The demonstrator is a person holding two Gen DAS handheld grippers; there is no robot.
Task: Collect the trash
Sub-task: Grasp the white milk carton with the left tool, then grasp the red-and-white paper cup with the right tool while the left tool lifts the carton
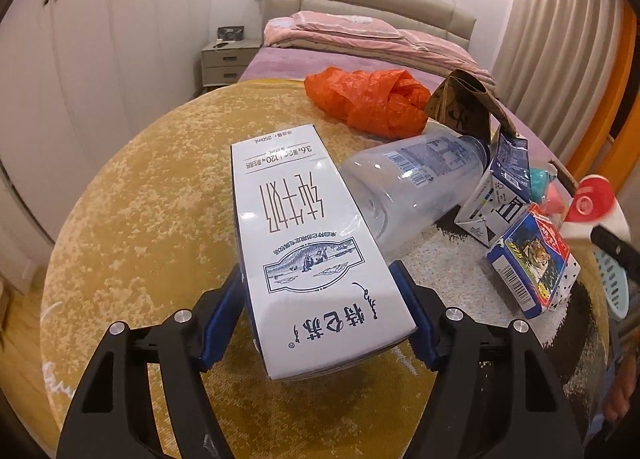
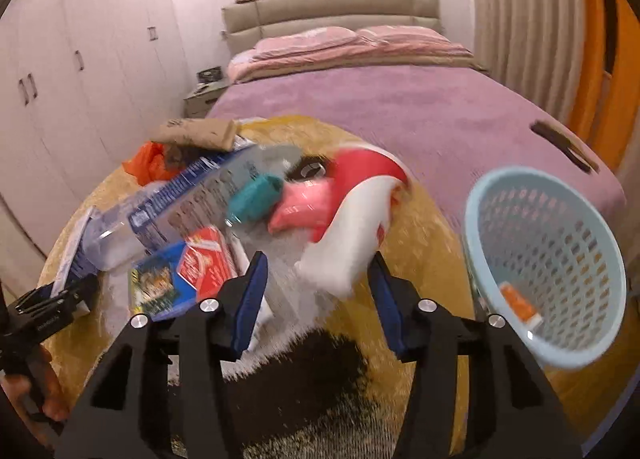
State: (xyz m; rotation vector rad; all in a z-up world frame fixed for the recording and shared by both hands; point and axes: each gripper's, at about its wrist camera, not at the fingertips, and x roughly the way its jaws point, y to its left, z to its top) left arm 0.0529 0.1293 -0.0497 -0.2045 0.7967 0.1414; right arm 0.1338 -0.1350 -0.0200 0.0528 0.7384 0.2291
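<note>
Your left gripper (image 1: pixel 320 299) has its jaws clenched on a tall white milk carton (image 1: pixel 308 243) with brown lettering and a blue landscape emblem, held above the round yellow rug (image 1: pixel 160 179). Your right gripper (image 2: pixel 318 291) has a blurred red-and-white paper cup (image 2: pixel 352 219) between its jaws; I cannot tell whether they press it. Just beside it stands a pale blue perforated plastic basket (image 2: pixel 552 259).
</note>
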